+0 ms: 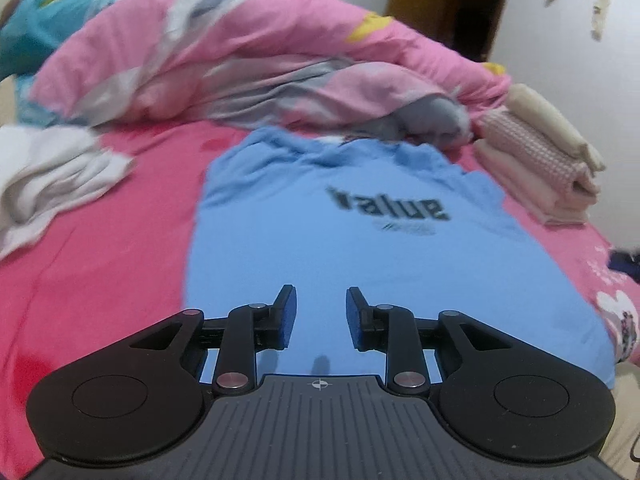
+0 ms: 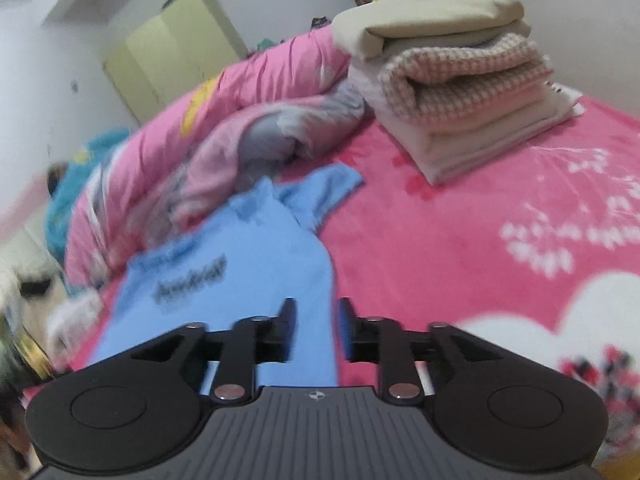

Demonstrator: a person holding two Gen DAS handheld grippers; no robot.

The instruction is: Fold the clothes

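A light blue T-shirt [image 1: 360, 248] with black lettering lies spread flat on the pink bed blanket [image 1: 100, 260], its collar toward the far side. My left gripper [image 1: 321, 300] hovers over the shirt's near part, jaws apart with only the cloth showing below the gap. In the right wrist view the same T-shirt [image 2: 248, 280] lies to the left, with one short sleeve spread out toward the far side. My right gripper [image 2: 318, 312] hangs open above the shirt's right edge, where it meets the blanket [image 2: 460, 240]; nothing is held.
A stack of folded clothes [image 1: 544, 168] [image 2: 460, 92] sits at the far right of the bed. A crumpled pink duvet [image 1: 240, 60] [image 2: 240, 128] runs along the far side. A white garment [image 1: 52, 180] lies crumpled at the left. A pale wardrobe [image 2: 172, 48] stands against the wall.
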